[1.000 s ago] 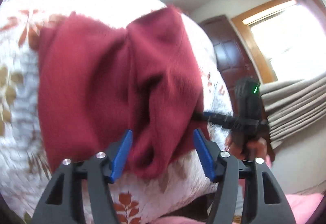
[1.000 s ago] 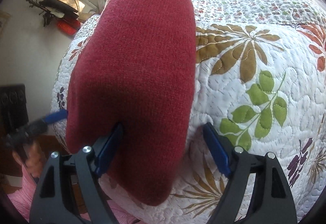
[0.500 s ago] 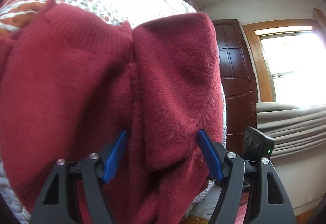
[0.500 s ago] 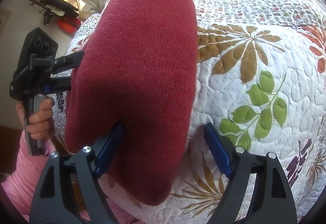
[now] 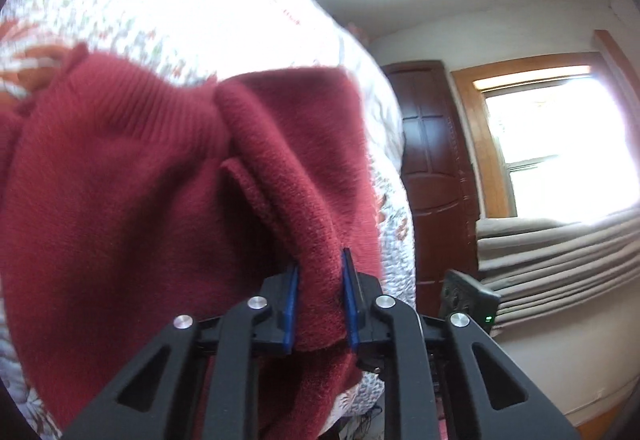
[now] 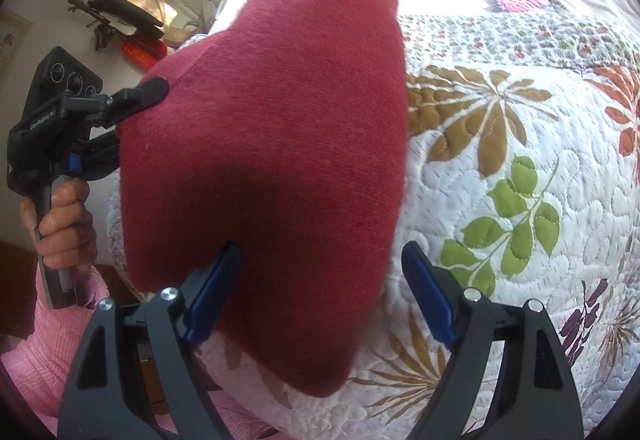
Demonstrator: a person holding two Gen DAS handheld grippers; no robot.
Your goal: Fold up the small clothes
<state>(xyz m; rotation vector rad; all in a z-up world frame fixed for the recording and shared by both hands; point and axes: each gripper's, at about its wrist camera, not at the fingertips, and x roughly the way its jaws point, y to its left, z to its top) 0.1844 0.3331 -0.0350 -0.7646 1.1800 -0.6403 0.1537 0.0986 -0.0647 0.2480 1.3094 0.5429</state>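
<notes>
Your left gripper has its blue pads pressed onto a bunched fold of the red knit garment, pinching it at the garment's near edge. Your right gripper stands with its jaws spread wide: the left pad touches the garment's near end, the other pad sits clear of the cloth, over the floral quilt. The garment lies on the quilt, stretching away from you, its ribbed hem on the far side in the left wrist view. Left of the garment in the right wrist view, your left hand, in a pink sleeve, grips the other tool's handle. Beyond the garment's right side in the left wrist view stand a dark wooden door and a bright window.
</notes>
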